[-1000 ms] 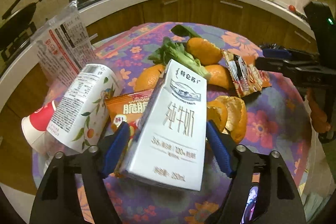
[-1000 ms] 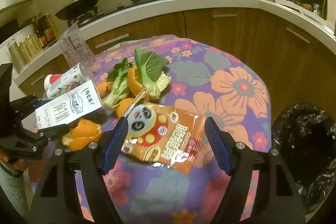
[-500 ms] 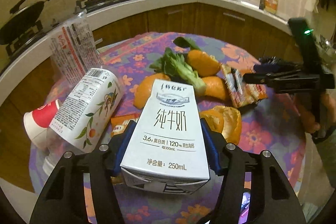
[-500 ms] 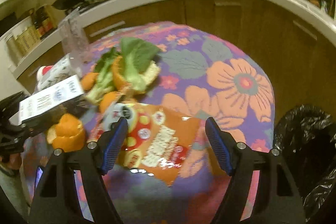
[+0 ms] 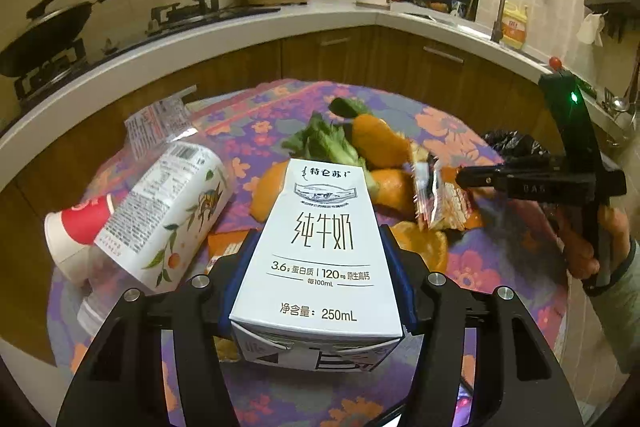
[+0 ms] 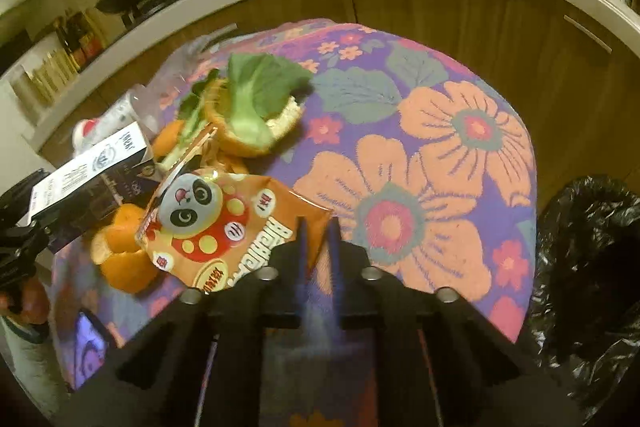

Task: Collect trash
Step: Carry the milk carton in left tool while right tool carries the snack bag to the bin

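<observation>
While my left tongs (image 5: 320, 267) are clamped on both sides of the white milk carton (image 5: 320, 251), the carton is held off the floral tablecloth (image 6: 460, 131), its printed face turned toward the camera and its base nearest the lens. The blue pads (image 5: 394, 267) press flat against the carton's two side walls.

My right tongs (image 6: 318, 227) are pressed nearly together, pinching the near corner of the orange panda snack packet (image 6: 224, 223). The rest of the packet hangs out to the left of the fingers, above the cloth. In the left wrist view the same packet (image 5: 436, 203) shows edge-on at the tip of the right tongs (image 5: 460, 179).

Items noted on the table: a tall juice carton (image 5: 160, 219) lying on its side to the left of the milk carton, a red and white paper cup (image 5: 76, 231) touching its lower end, and a clear printed wrapper (image 5: 160, 123) behind it. Orange peels (image 5: 420, 247) lie just beside the milk carton on the right; further peel (image 6: 248, 135) carries a leaf of green vegetable (image 6: 256, 91). A second orange wrapper (image 5: 226, 247) lies partly under the left tongs.

A black trash bag (image 6: 592, 267) stands open just past the table's right edge. A phone (image 6: 90, 347) with a lit screen lies at the near left edge of the table.
</observation>
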Tool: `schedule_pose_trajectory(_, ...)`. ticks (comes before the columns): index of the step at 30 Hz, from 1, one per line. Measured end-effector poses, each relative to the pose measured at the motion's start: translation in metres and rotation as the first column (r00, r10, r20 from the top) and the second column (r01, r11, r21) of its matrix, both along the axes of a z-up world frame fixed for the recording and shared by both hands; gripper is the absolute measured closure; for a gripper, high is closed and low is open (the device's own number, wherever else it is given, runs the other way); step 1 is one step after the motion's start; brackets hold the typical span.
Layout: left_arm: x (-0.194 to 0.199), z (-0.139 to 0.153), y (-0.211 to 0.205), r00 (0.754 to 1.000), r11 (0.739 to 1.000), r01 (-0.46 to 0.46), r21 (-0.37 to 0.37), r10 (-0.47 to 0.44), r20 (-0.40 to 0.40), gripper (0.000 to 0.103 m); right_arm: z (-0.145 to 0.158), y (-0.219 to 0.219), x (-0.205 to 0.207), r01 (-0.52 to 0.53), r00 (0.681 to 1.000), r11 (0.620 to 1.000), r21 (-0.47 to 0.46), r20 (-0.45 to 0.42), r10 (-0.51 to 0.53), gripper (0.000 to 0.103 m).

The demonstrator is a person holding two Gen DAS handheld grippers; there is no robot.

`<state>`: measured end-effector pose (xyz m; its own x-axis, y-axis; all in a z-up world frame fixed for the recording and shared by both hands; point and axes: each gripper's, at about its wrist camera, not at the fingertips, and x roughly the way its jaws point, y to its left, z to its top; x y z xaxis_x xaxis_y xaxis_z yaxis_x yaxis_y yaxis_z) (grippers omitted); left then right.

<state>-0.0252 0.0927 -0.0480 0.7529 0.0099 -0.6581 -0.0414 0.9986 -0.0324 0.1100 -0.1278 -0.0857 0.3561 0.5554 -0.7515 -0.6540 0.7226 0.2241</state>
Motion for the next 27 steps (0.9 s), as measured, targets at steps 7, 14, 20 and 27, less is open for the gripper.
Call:
schedule_pose_trajectory(7, -0.001, 0.010, -0.008, 0.999, 1.000, 0.002, -0.003, -0.002, 0.034, 0.048, 0.029, -0.017, -0.026, 0.021, 0.991, 0.999, 0.033, 0.132, -0.025, 0.103)
schedule_pose_trajectory(14, 0.001, 0.032, -0.025, 0.996, 1.000, 0.016, 0.008, -0.016, 0.087, 0.048, 0.061, -0.036, -0.036, 0.049, 0.972, 0.996, 0.072, 0.227, -0.064, 0.103)
schedule_pose_trajectory(20, 0.012, 0.051, -0.046, 0.991, 0.998, 0.055, 0.023, -0.058, 0.122, 0.048, 0.075, -0.063, -0.036, 0.085, 0.962, 0.989, 0.122, 0.247, -0.113, 0.103)
schedule_pose_trajectory(27, 0.044, 0.068, -0.090, 0.981, 0.989, 0.144, 0.042, -0.148, 0.129, 0.048, 0.083, -0.115, -0.021, 0.190, 0.939, 0.966, 0.173, 0.255, -0.230, 0.103)
